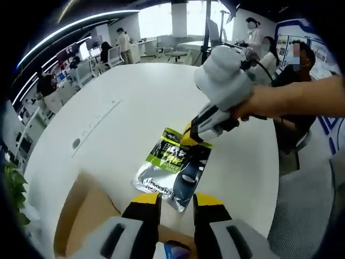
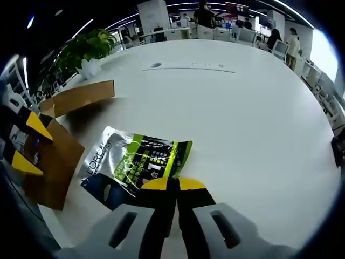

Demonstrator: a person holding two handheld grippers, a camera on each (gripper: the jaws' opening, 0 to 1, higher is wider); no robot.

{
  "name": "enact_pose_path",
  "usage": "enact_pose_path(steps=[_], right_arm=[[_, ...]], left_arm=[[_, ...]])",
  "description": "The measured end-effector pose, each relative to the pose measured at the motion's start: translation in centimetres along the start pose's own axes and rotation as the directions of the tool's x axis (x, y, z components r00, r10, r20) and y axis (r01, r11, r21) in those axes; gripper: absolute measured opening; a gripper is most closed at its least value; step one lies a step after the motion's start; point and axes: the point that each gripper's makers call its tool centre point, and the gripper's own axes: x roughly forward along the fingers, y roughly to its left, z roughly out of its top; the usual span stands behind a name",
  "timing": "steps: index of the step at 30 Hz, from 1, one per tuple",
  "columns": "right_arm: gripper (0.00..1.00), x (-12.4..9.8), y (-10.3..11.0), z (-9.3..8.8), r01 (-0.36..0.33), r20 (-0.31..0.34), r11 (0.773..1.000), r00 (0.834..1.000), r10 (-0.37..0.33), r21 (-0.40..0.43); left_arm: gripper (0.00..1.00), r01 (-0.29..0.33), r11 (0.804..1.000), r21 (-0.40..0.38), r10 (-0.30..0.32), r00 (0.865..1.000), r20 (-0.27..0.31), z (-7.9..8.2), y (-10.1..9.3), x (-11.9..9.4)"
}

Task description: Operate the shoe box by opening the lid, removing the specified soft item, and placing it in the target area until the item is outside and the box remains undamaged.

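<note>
Placing the foil pouch on the white counter, at 3 o'clock of the open cardboard shoe box; right gripper fingers pinch its edge. Left gripper fingers stand spread. Next calls for releasing.

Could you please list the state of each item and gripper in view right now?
Soft pouch: outside the box, lying flat on the white table, one edge pinched by the right gripper.
Shoe box: open, cardboard flap raised, no visible damage.
Right gripper: shut on the pouch's edge.
Left gripper: jaws apart, holding nothing, above the box beside the pouch.
</note>
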Motion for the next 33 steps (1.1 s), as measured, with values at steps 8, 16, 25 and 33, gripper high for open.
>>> enact_pose_path(steps=[8, 16, 25, 33], right_arm=[[0.13, -1.3, 0.3, 0.4, 0.02, 0.037, 0.998, 0.999, -0.018, -0.066], [0.18, -3.3, 1.3, 1.2, 0.012, 0.082, 0.996, 0.997, -0.005, -0.084], [0.26, -5.9, 2.7, 1.7, -0.008, 0.112, 0.995, 0.994, 0.019, -0.101], [0.31, -8.2, 4.6, 2.1, -0.038, 0.136, 0.994, 0.989, 0.053, -0.107]], left_arm=[[0.29, -0.037, 0.998, -0.06, 0.039, 0.998, 0.047, -0.5, 1.0, -2.2], [0.32, -0.062, 0.991, -0.12, 0.072, 0.994, 0.081, -1.6, 1.6, -4.1], [0.38, -0.089, 0.981, -0.171, 0.108, 0.989, 0.104, -3.1, 1.8, -6.5], [0.43, -0.119, 0.971, -0.207, 0.15, 0.978, 0.143, -4.4, 2.1, -9.1]])
